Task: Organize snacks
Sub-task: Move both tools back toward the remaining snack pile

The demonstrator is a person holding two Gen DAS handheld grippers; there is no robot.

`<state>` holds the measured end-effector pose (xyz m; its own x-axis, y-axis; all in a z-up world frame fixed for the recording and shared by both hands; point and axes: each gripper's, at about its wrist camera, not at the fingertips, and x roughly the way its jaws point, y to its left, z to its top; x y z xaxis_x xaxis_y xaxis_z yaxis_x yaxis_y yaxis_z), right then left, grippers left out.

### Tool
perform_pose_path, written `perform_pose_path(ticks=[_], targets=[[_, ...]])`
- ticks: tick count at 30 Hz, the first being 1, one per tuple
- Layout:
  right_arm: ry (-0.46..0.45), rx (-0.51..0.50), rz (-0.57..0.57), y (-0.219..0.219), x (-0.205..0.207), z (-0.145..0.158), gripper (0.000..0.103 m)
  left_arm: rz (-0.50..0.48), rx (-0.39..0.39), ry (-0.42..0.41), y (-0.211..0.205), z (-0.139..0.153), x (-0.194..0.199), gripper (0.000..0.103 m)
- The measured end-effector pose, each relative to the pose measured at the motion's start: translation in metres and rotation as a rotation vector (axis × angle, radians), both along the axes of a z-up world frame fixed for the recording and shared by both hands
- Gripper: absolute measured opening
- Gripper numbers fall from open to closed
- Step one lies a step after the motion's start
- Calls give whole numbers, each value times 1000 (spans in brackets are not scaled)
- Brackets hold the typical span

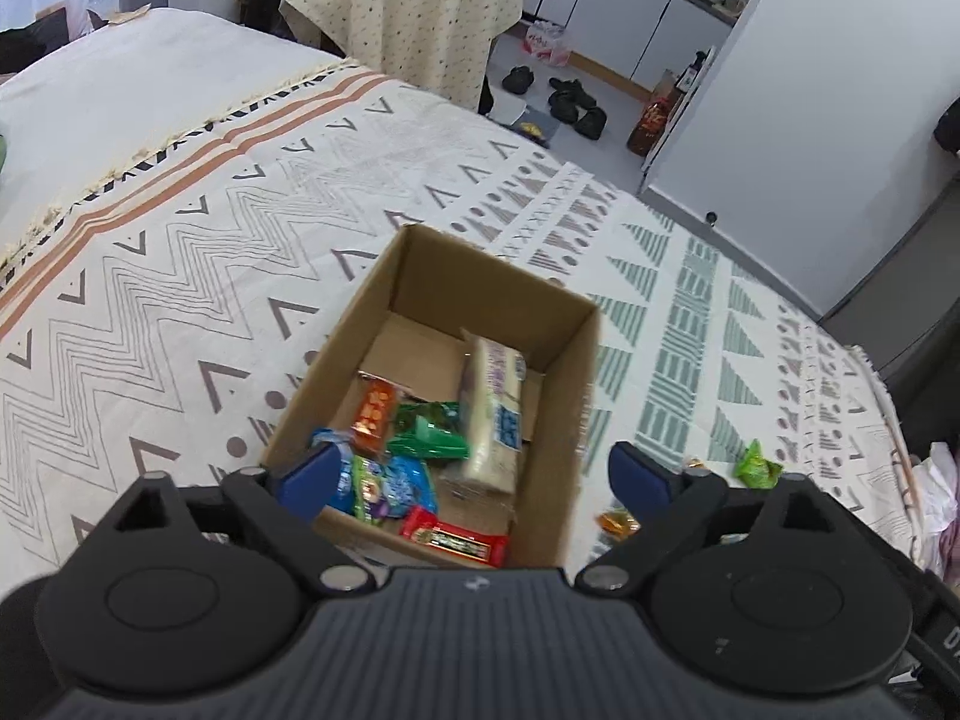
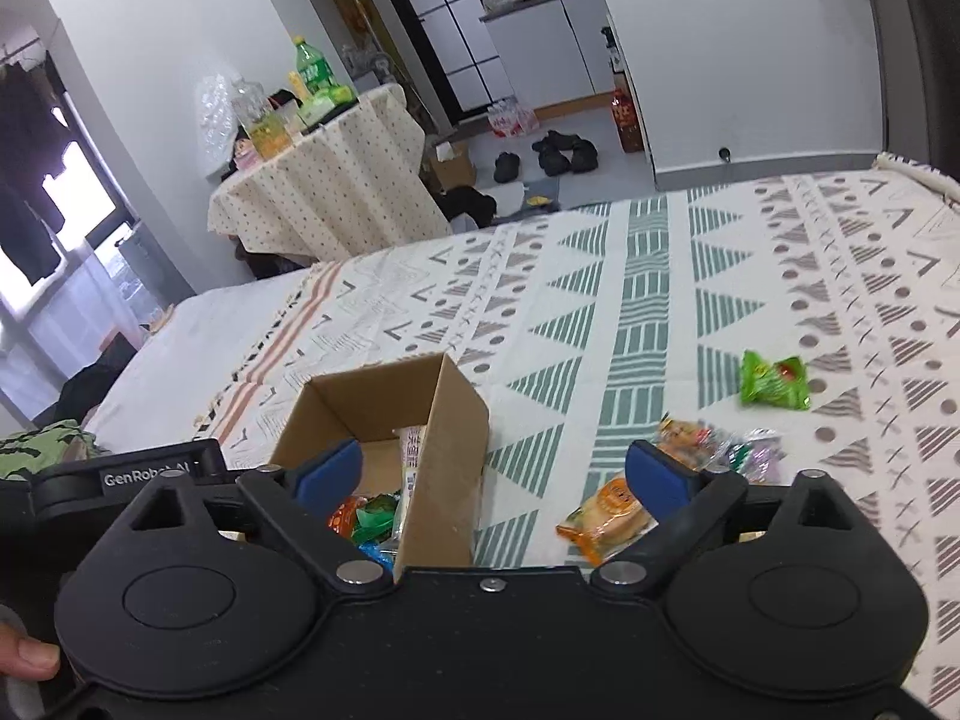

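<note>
Sitting open-topped on the patterned bedspread [image 1: 180,276], near its front edge, the cardboard box [image 1: 480,282] is holding several wrapped snacks, among them a red bar [image 1: 453,542]. You are holding your left gripper [image 1: 480,471] above it, jaws wide, nothing between them. Your right gripper [image 2: 495,477] is likewise spread empty; a green packet [image 2: 774,381] and an orange-wrapped pastry [image 2: 603,516] are lying loose beside the box.
</note>
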<state>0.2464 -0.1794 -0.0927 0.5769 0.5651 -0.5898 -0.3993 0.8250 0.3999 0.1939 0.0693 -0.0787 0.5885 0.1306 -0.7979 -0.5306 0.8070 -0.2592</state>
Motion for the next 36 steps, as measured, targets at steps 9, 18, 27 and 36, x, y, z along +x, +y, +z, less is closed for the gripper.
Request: perform_pose_path(ticks=[9, 18, 27, 36], targets=[[-10, 38, -19, -42, -1, 6, 102, -25, -20, -8, -37, 6, -3, 103], [-4, 32, -36, -77, 2, 2, 103, -60, -12, -2, -71, 6, -3, 103], [13, 20, -53, -107, 6, -10, 103, -79, 1, -18, -102, -2, -3, 103], [56, 2, -71, -124, 8, -28, 103, -102, 19, 2, -125, -18, 2, 102]])
